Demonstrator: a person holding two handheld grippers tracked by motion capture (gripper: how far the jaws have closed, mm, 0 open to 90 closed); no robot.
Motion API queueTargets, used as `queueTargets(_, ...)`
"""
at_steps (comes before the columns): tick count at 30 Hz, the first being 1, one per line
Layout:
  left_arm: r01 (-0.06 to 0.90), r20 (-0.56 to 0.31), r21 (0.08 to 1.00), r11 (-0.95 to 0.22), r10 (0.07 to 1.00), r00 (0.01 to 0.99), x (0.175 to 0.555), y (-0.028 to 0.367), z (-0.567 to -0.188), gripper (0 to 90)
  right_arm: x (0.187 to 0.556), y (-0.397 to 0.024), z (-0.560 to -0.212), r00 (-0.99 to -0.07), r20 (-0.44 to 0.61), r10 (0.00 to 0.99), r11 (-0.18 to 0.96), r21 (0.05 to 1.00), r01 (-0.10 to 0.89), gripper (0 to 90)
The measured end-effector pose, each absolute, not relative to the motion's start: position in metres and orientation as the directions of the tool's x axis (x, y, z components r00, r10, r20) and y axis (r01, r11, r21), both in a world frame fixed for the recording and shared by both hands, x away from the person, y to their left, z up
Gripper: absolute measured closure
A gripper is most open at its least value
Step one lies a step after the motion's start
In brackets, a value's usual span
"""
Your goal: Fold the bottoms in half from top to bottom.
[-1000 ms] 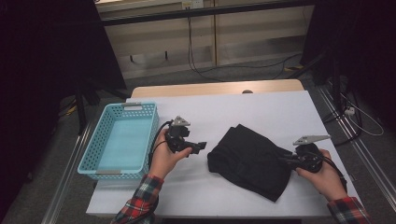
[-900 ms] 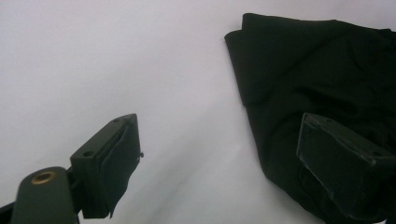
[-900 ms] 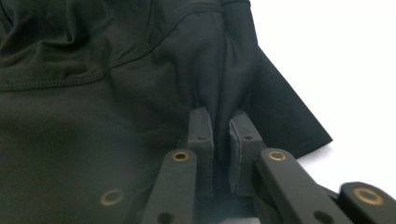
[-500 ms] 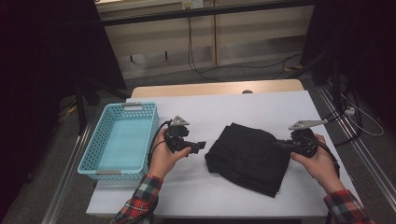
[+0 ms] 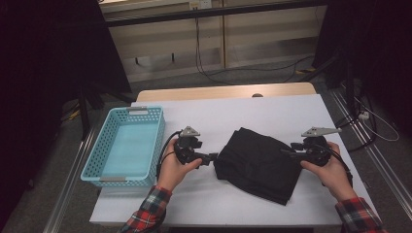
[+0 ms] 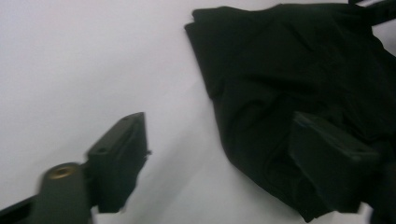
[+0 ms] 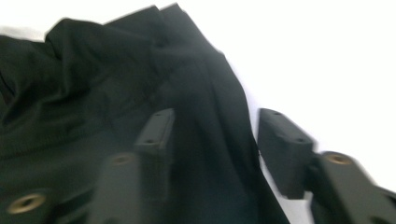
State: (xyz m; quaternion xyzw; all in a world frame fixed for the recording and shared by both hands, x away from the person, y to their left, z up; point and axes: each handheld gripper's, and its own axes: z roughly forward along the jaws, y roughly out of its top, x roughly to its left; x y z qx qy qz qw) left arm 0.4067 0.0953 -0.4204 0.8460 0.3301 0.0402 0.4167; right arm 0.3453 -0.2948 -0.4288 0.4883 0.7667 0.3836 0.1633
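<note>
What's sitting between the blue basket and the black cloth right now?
In the high view, the left gripper and the hand holding it lie between the blue basket and the black cloth; around them is bare white table.

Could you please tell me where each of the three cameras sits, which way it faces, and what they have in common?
High view: above the person's side, facing forward and down on the white table, blue basket, black cloth; both forearms, left gripper, right gripper show.
Left gripper view: rides the left gripper, facing the cloth's edge; open jaws straddle it.
Right gripper view: rides the right gripper, facing the cloth; jaws just opened, cloth edge between, unpressed.
Shared: cloth and table.
</note>
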Motion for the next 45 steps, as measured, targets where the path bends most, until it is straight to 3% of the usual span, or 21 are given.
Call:
queueTargets(8,0.514,-0.22,0.718,-0.469,0.548,0.807,0.4,0.084,-0.425,34.3,0.363,-0.274,-0.428,-0.488,0.111,0.866,0.244,0.758,0.605,45.2)
queueTargets(19,0.535,-0.235,0.678,-0.504,0.54,0.808,0.398,0.084,-0.439,43.6,0.406,-0.229,-0.426,-0.562,0.126,0.818,0.277,0.769,0.575,53.6)
queueTargets(30,0.502,-0.198,0.655,-0.565,0.512,0.836,0.39,0.075,-0.446,70.4,0.448,-0.186,-0.448,-0.599,0.128,0.79,0.32,0.748,0.582,56.9)
queueTargets(33,0.492,-0.2,0.661,-0.567,0.499,0.843,0.389,0.076,-0.447,75.1,0.45,-0.179,-0.456,-0.609,0.111,0.785,0.355,0.725,0.59,60.8)
queueTargets(36,0.493,-0.208,0.66,-0.567,0.492,0.845,0.389,0.075,-0.447,78.6,0.45,-0.181,-0.456,-0.603,0.122,0.788,0.344,0.725,0.597,84.8)
queueTargets(37,0.495,-0.211,0.661,-0.563,0.494,0.844,0.388,0.075,-0.447,79.7,0.451,-0.182,-0.457,-0.608,0.137,0.782,0.341,0.722,0.601,87.9)
queueTargets(41,0.488,-0.204,0.663,-0.568,0.49,0.848,0.387,0.074,-0.446,84.1,0.452,-0.187,-0.453,-0.616,0.149,0.774,0.341,0.721,0.603,90.0)
queueTargets(45,0.483,-0.203,0.663,-0.572,0.484,0.851,0.387,0.072,-0.446,86.1,0.455,-0.201,-0.446,-0.545,0.142,0.826,0.261,0.761,0.594,90.0)
